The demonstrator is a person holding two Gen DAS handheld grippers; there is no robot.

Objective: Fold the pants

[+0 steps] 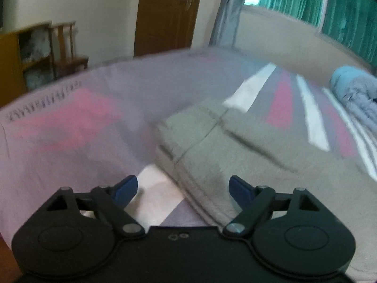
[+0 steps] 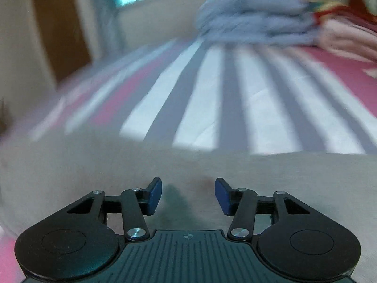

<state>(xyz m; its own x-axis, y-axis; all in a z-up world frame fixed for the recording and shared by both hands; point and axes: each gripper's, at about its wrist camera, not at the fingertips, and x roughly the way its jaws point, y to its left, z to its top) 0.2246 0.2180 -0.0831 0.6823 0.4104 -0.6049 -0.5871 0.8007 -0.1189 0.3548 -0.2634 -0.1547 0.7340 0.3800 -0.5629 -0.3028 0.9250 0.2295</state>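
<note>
I see my left gripper (image 1: 182, 188) spread wide with nothing between its blue pads, and the folded grey pants (image 1: 226, 146) lie just ahead of it and off to its right on the striped bedsheet (image 1: 99, 118). My right gripper (image 2: 188, 194) stands partly open and empty over that grey cloth, with a heap of blue bedding (image 2: 254, 16) far ahead

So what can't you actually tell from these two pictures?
- Left wrist view: the near end of the grey pants is hidden behind the left tool.
- Right wrist view: motion blur smears the bedding pile; its pieces can't be told apart.
- Right wrist view: the pants' outline runs past both side edges.
</note>
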